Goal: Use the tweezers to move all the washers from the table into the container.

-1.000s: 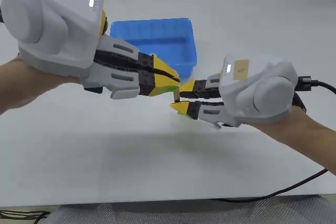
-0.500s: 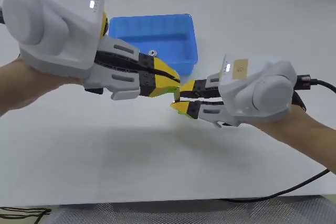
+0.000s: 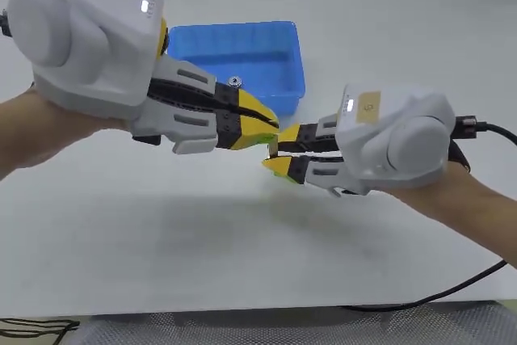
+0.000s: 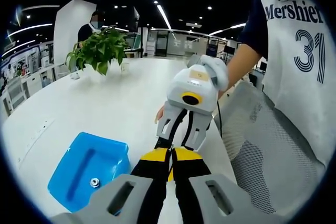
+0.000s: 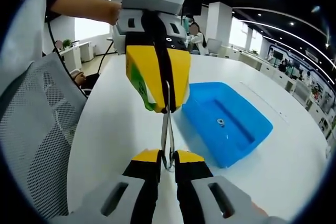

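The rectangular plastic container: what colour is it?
The plastic container is blue, clearest in the head view.

Slim metal tweezers [image 5: 167, 129] held aloft, one washer [image 3: 234, 82] inside blue container [image 3: 271, 34]

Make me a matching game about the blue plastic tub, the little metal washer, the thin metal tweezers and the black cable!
Things: 1 blue plastic container; 2 small round metal washer; 3 thin metal tweezers; 4 black cable.
Places: A pinched between left gripper and right gripper; B open-topped, on the white table; C inside the container; D trailing from the right gripper.
Pairs: 1-B, 2-C, 3-A, 4-D.
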A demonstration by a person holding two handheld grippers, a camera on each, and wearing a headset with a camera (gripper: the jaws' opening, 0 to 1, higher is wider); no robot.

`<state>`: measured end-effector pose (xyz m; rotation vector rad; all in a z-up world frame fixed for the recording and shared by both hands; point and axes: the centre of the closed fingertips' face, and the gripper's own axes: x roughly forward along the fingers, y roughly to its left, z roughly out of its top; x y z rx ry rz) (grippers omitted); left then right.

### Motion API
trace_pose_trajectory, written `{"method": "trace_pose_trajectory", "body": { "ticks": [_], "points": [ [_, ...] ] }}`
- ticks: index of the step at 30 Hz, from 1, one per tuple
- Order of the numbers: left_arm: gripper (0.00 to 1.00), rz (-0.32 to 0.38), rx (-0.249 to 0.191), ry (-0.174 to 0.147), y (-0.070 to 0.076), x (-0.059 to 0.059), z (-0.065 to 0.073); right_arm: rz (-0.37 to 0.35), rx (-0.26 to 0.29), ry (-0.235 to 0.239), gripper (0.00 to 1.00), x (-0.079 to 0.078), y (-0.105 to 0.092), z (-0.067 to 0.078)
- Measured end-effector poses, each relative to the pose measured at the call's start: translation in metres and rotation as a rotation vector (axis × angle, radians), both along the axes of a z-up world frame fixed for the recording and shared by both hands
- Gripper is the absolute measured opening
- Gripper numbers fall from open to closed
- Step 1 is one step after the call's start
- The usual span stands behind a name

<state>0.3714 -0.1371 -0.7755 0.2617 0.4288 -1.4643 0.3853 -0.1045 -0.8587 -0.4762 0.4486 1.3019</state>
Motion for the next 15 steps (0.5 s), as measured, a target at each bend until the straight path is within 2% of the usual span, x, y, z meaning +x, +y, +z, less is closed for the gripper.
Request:
{"method": "trace_pose_trajectory", "body": {
  "ticks": [2, 9, 15],
  "points": [
    [0.06, 0.002, 0.001, 0.006, 0.0, 0.0, 0.0, 0.001, 0.002, 0.005, 0.11, 0.0, 0.0, 0.0],
    [0.06, -0.009, 0.022, -0.004, 0.002, -0.002, 0.0, 0.004, -0.008, 0.006, 0.11, -0.002, 0.001, 0.001],
    [0.06, -0.003, 0.018, -0.024, 0.006, -0.002, 0.012, 0.005, 0.01, -0.004, 0.11, -0.001, 0.005, 0.013]
  ]
}}
